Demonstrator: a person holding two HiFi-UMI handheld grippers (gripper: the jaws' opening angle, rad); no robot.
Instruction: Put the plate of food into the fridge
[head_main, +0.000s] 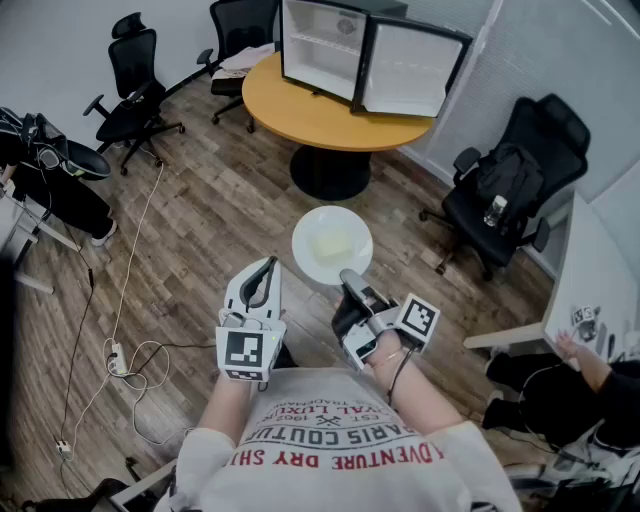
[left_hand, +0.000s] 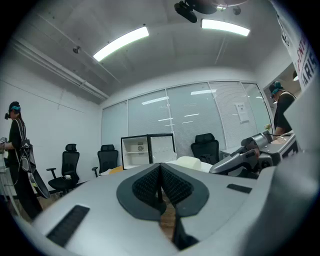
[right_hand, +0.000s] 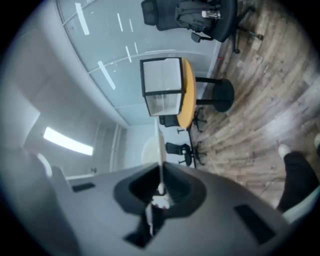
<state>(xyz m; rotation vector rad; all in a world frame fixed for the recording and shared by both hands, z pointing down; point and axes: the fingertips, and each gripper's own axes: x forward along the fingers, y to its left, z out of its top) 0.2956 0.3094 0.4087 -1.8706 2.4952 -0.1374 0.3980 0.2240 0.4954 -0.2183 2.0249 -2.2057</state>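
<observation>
In the head view a white plate (head_main: 332, 244) with a pale block of food (head_main: 331, 244) on it hangs in the air over the wooden floor. My right gripper (head_main: 346, 280) is shut on its near rim. In the right gripper view the plate (right_hand: 161, 145) shows edge-on between the pads. My left gripper (head_main: 265, 274) is shut and holds nothing, to the left of the plate. A small fridge (head_main: 325, 45) stands open on the round orange table (head_main: 330, 110) ahead; its door (head_main: 410, 68) swings right. The fridge (left_hand: 136, 151) also shows in the left gripper view.
Black office chairs (head_main: 135, 85) stand at the left and far side of the table. Another chair with a backpack and bottle (head_main: 510, 190) is at the right. Cables and a power strip (head_main: 117, 355) lie on the floor at the left. People stand at both sides.
</observation>
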